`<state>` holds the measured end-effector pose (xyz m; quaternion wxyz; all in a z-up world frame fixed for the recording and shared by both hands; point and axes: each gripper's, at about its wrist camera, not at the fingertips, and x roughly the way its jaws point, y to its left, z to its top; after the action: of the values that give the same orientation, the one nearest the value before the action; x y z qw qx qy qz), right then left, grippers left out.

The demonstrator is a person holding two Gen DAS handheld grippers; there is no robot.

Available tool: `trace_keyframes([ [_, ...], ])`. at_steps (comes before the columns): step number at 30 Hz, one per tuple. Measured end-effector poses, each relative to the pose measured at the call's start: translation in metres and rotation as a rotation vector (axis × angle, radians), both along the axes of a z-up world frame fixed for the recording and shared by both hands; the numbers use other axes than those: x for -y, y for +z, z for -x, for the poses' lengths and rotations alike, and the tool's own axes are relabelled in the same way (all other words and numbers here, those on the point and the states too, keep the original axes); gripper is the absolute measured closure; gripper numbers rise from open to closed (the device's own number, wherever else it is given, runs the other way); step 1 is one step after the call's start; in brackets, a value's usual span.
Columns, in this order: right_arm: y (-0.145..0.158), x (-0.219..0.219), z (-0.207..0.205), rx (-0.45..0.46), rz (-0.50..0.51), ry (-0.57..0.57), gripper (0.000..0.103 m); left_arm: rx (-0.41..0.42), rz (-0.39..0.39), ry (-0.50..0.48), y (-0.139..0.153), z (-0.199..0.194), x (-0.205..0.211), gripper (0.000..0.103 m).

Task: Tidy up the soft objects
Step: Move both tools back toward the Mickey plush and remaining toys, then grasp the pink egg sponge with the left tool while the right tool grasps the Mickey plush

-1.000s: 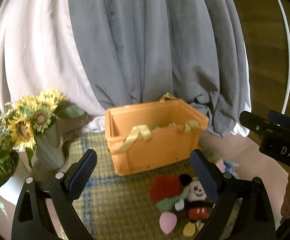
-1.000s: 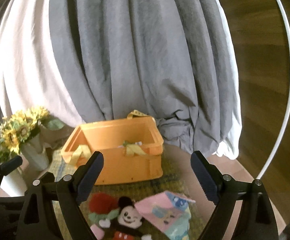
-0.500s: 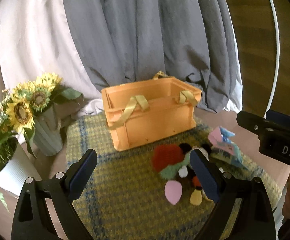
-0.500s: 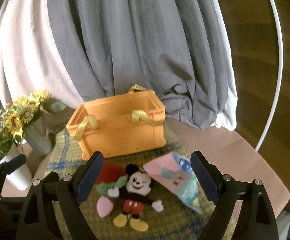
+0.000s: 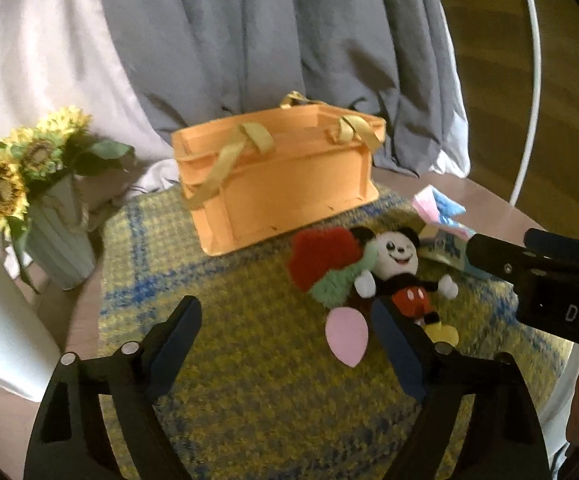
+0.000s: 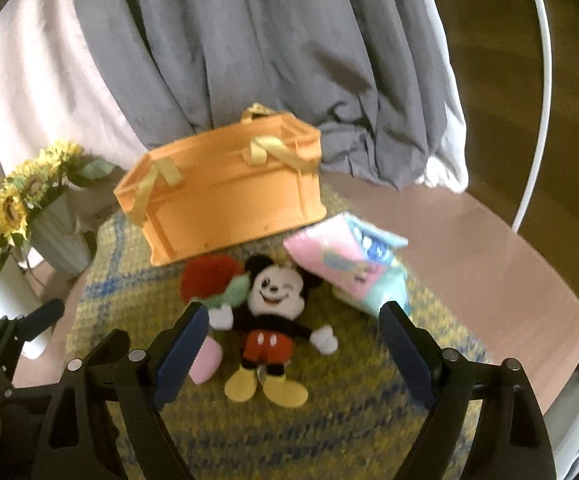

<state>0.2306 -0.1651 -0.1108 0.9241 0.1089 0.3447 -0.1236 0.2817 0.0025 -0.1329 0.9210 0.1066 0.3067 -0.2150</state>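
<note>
You are facing: orange crate (image 6: 225, 200) with yellow straps; yellow-and-blue checked mat (image 6: 329, 432); black, red, yellow mouse plush (image 6: 273, 320); pink-and-blue pouch (image 6: 353, 268); grey curtain (image 6: 249, 40).

A home interior, arranged as a living space. A small round table (image 6: 469, 240) carries a yellow woven mat (image 5: 249, 360) with blue stripes, beside a ribbed vase (image 5: 59, 248) of sunflowers (image 5: 1, 188). Grey drapes (image 6: 249, 40) and pale drapes (image 5: 49, 60) hang behind, over a wood floor (image 6: 577, 80). An orange storage box (image 6: 229, 204) with ribbon handles and a plush mouse toy (image 6: 273, 312) suggest domestic use.
</note>
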Motion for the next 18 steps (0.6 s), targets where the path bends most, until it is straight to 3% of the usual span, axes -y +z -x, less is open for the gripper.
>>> trace_keyframes([
  [6, -0.026, 0.002, -0.005, -0.04, -0.058, -0.007, 0.028, -0.047, -0.018, -0.057, -0.027, -0.007, 0.012, 0.023],
  [18, -0.07, 0.002, -0.039, -0.127, -0.168, 0.071, 0.043, -0.164, 0.01, -0.079, -0.062, -0.03, 0.027, 0.036],
])
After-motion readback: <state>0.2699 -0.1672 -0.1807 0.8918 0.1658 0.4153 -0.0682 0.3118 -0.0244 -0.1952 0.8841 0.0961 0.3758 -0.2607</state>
